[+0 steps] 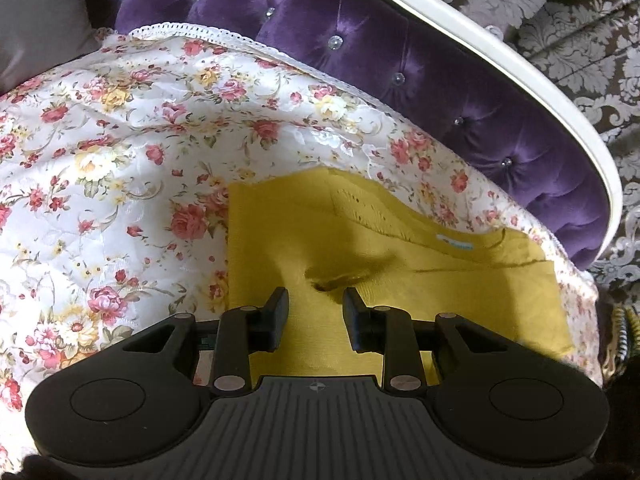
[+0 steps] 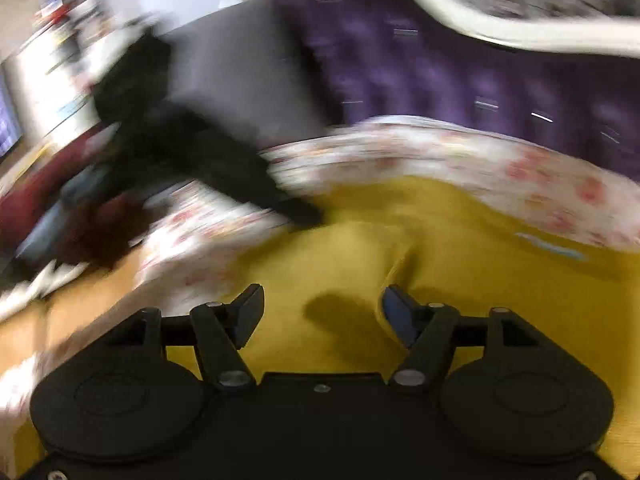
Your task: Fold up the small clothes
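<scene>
A small mustard-yellow knitted garment [image 1: 360, 240] lies folded on a floral bedspread [image 1: 120, 140], with a light blue neck label [image 1: 456, 243] near its far right edge. My left gripper [image 1: 316, 300] is open just above the garment, its jaws either side of a small crease. In the right wrist view, which is blurred by motion, the same yellow garment [image 2: 460, 280] fills the lower half. My right gripper [image 2: 322, 304] is open wide above it and holds nothing. The left gripper and hand [image 2: 200, 152] show there as a dark blur at the garment's far left edge.
A purple tufted headboard [image 1: 400, 60] with a white frame [image 1: 500, 60] runs behind the bed. A grey pillow [image 1: 36, 20] sits at the far left. A patterned wall [image 1: 580, 20] lies beyond. A wooden floor [image 2: 88, 300] and dark red cloth [image 2: 100, 232] show at left.
</scene>
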`<state>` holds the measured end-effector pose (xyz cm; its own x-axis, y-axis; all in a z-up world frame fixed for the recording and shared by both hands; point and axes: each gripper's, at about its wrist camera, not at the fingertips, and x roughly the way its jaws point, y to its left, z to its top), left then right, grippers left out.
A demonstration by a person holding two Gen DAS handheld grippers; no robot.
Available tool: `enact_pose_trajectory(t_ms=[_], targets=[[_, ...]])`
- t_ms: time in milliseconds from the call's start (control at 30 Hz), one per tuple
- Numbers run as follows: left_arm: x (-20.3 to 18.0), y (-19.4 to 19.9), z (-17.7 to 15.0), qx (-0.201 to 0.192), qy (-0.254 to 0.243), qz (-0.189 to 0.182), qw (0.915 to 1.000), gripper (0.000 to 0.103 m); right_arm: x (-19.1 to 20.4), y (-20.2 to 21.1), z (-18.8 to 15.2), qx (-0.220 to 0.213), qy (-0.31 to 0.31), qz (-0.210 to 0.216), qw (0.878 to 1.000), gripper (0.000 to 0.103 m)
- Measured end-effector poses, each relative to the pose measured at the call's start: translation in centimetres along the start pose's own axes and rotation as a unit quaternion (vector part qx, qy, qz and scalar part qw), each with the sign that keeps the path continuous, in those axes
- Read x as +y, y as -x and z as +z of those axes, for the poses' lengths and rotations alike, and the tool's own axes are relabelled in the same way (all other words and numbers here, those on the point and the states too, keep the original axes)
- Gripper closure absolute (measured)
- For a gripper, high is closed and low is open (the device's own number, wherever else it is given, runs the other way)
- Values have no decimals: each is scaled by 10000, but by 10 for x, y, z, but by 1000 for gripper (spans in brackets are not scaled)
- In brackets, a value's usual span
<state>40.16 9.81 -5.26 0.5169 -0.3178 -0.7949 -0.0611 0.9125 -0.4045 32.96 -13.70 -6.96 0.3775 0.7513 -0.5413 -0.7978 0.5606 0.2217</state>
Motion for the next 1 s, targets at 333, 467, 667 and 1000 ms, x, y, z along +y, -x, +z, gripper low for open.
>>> enact_pose_trajectory(t_ms=[333,467,667,1000], targets=[[-5,-9,1,86,14,-46,10000,74,62,45,-48,-206,315,0,9993,34],[-1,-5,0,-64,237,-346,9991,74,59,65,-58,-439,-247,-118,9987,34],[2,-6,-2,-183,385,-535,9977,74,51,74,-76,-547,-852,-413,9940,34],[-27,-7,-16,-591,-469,87,9971,100,46,83,-77,-751,-1113,-664,9887,34]])
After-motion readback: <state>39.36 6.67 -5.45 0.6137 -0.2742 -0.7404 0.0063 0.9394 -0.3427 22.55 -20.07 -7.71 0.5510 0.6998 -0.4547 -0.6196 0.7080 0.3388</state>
